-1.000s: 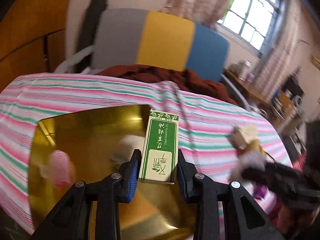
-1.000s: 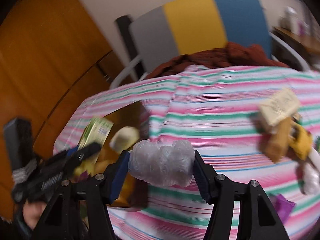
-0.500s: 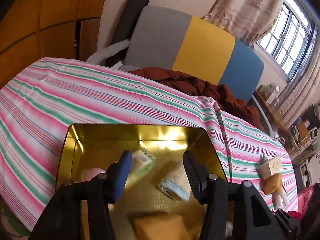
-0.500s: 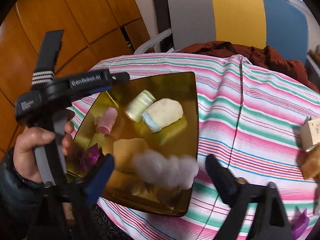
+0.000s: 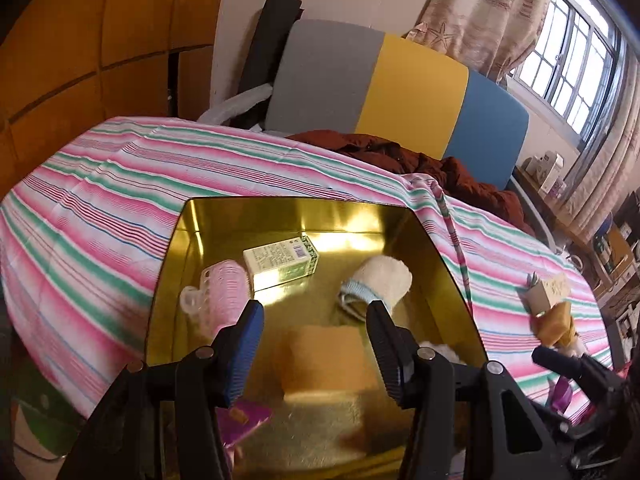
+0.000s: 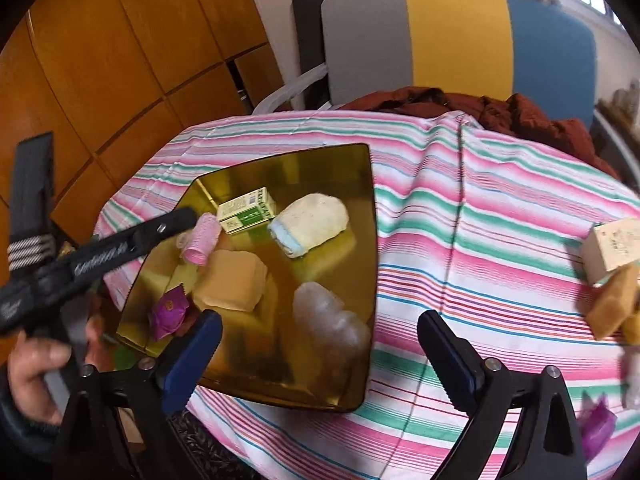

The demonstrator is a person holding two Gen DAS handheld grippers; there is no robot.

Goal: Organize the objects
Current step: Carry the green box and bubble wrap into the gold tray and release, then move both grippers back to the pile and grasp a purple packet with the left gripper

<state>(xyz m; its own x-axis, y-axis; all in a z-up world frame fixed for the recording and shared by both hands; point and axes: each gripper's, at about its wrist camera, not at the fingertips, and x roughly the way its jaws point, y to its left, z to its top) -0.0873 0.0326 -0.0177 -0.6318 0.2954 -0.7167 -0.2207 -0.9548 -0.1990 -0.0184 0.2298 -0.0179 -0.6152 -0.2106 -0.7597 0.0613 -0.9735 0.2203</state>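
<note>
The bench (image 6: 500,208) wears a cloth with pink, green and white stripes; behind it stands a chair (image 6: 456,36) with a grey, yellow and blue back, and a dark red jacket (image 6: 516,114) lies on its seat. On the cloth sits a big shiny gold tray (image 6: 370,280); it holds six things. A tan sponge block (image 6: 230,280) lies near the middle; just right of it, by the near right wall, is a lump of clear bubbly plastic (image 6: 328,314). A rolled cream cloth with a blue edge (image 6: 310,220) lies farther back; beside it, on its side, is a small green and white box (image 6: 246,210). A pink hair roller (image 6: 202,240) lies on the left, close to the sponge; a little purple packet (image 6: 168,314) sits in the near left corner.

The left tongs (image 5: 314,334) are open and hold nothing; they hang over the tray, above the sponge. The right tongs (image 6: 320,354) are open wide and hold nothing too; they hang over the near right corner of the tray, above the plastic lump.

Off to the right, well away from the tray, a cream box (image 6: 612,248) and a brown block (image 6: 612,300) rest on the cloth, touching each other; a purple wrapper (image 6: 596,426) lies nearer.
</note>
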